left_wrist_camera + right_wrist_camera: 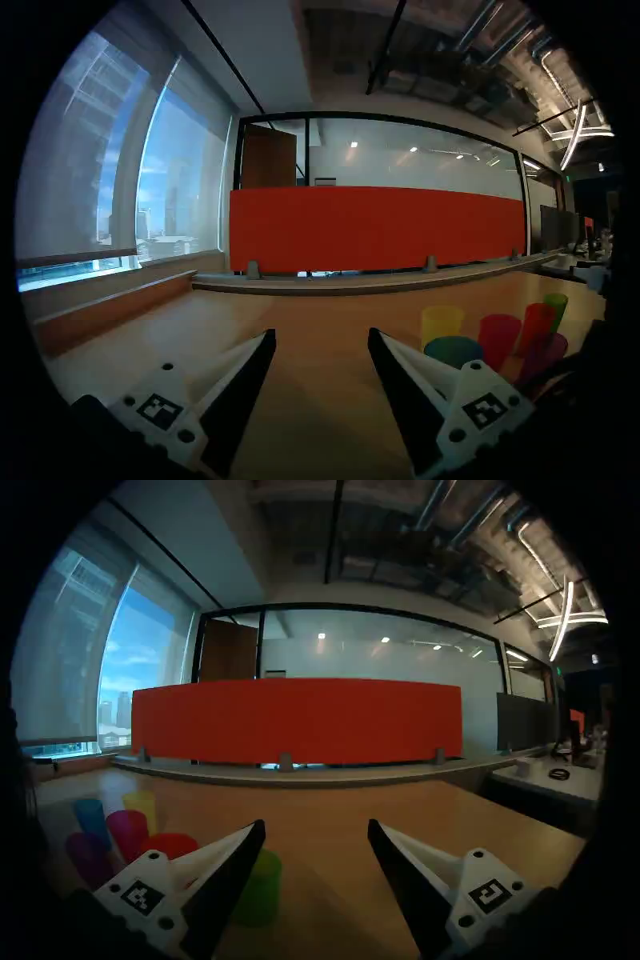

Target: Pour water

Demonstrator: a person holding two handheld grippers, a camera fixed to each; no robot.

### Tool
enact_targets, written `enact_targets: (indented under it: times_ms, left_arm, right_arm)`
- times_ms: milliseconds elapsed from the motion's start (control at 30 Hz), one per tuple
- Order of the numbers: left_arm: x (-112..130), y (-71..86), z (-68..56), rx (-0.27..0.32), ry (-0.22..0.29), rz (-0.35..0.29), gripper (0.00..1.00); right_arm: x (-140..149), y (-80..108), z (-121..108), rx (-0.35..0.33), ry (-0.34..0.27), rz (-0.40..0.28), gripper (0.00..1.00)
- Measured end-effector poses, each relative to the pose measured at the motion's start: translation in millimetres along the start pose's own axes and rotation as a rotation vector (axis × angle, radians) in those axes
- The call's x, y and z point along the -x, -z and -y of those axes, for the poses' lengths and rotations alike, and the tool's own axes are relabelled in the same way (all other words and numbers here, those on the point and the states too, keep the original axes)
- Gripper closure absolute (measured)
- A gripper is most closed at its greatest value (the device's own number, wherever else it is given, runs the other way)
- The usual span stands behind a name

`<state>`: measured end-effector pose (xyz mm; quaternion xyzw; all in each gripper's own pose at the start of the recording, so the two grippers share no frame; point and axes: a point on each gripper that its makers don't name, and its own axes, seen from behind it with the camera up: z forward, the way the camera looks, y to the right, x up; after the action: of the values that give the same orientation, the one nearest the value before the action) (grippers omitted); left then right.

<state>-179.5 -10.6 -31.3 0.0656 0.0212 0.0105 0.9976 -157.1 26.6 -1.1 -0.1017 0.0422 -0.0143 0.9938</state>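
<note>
Several coloured plastic cups stand in a group on the wooden table. In the left gripper view a yellow cup (pixel 442 322), a teal cup (pixel 453 350), a pink cup (pixel 498 338), an orange-red cup (pixel 538 323), a green cup (pixel 555 307) and a purple cup (pixel 546 352) sit to the right of my left gripper (pixel 322 352), which is open and holds nothing. In the right gripper view a blue cup (pixel 91 819), a yellow cup (pixel 140 806), a pink cup (pixel 128 833), a purple cup (pixel 88 856), a red cup (pixel 169 845) and a green cup (pixel 258 886) stand at the left, beside and behind the left finger of my open right gripper (pixel 316 836).
A red divider panel (pixel 376 228) runs across the far edge of the table (pixel 320 320). A window wall (pixel 120 184) is at the left. Another desk with dark monitors (pixel 528 724) stands at the right. Bare wood lies ahead of both grippers.
</note>
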Motion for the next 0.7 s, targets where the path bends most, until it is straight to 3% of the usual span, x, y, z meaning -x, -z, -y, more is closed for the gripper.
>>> enact_targets:
  times_ms: [700]
  left_arm:
    - [-0.3, -0.3, 0.2, 0.0, 0.0, 0.0, 0.15]
  right_arm:
    - [3.3, -0.7, -1.9, 0.002, 0.0, 0.002, 0.01]
